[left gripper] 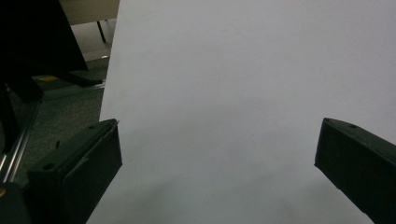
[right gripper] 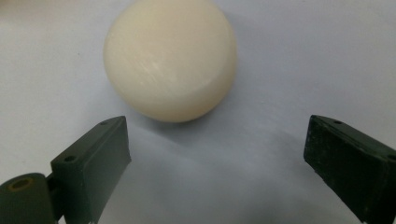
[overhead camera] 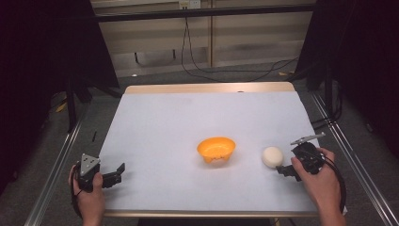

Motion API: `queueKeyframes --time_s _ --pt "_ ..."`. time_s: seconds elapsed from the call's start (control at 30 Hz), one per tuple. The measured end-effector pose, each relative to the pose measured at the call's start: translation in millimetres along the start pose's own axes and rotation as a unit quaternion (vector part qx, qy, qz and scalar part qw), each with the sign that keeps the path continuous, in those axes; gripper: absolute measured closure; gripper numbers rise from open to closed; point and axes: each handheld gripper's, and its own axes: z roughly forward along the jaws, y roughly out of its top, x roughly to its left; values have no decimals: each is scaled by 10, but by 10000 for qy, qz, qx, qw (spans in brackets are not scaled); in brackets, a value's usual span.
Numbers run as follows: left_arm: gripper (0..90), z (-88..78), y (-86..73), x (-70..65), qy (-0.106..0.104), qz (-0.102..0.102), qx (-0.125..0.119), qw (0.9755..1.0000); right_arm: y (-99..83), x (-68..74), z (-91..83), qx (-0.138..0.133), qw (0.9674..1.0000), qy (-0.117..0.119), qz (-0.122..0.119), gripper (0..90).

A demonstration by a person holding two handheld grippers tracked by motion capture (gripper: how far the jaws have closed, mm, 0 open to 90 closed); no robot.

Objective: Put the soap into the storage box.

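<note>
Jaws of our right gripper point(right gripper: 217, 154) stand wide apart with bare white sheet between them, and nothing is pressed by either pad. Just ahead of their tips sits the cream ball point(right gripper: 170, 58), round and pale with a flattened facet low on the side facing us; it rests on the sheet, beyond the gap rather than inside it, apart from both jaws. From the high view we see the same right gripper point(overhead camera: 282, 169) near the right edge of the table, held in our right hand point(overhead camera: 322, 181), its tips pointing left toward the cream ball point(overhead camera: 272, 157), which lies just beside them.

Farther left of the ball, near the middle of the table, sits the orange bowl point(overhead camera: 216, 149), upright, well apart from the ball and from both grippers.

Our left gripper point(left gripper: 217, 158) also stands wide open, its two black jaws spread over plain white sheet with nothing between them. In the high view the left gripper point(overhead camera: 115, 174) rests at the near left corner of the table, gripped by our left hand point(overhead camera: 87, 188), far from bowl and ball.

Around it all lies the white sheet point(overhead camera: 188, 117) that covers the table.
</note>
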Motion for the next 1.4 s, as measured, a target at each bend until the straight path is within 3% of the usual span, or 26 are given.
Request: queueKeyframes --time_s 0.5,0.97,1.13,1.2,1.4 --pt "4 1 -1 -5 -14 -9 3 10000 166 102 109 -1 9999 124 -92 77" --pt "4 3 0 -4 -18 -6 6 10000 309 173 187 -98 9998 136 67 152" --pt "3 3 -1 -4 -22 -10 4 10000 347 199 245 -16 9999 128 84 180" --pt "3 4 0 -6 -19 -1 7 10000 354 199 255 27 9999 80 123 234" --pt "3 4 0 -7 -16 9 11 10000 361 172 255 -12 9998 117 184 238"
